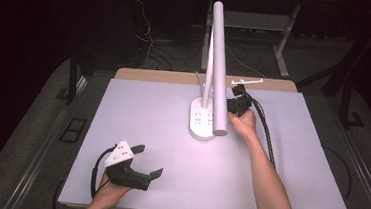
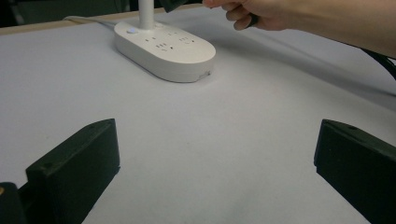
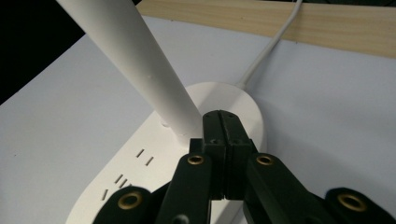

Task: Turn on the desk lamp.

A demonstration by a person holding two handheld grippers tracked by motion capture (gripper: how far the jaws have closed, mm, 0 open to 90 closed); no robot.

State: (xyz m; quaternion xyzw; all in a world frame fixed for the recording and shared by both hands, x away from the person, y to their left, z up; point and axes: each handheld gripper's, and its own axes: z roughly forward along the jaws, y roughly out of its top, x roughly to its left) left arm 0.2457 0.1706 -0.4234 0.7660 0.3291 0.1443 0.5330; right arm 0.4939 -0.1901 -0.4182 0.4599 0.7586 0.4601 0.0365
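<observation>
A white-topped table [image 1: 138,111] with a wooden far edge stands on grey carpet [image 1: 31,122]; beyond it, desk legs [image 1: 282,52] and loose cables [image 1: 146,36] in darkness.

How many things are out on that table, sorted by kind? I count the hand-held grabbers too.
Desk lamp on a socket base: 1
Black grippers: 2, the left gripper and the right gripper
Total: 3

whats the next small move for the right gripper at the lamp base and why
Probably ease the shut right gripper down onto the lamp base beside the stem; its closed tips hover just over the base, likely to press a button there.
</observation>
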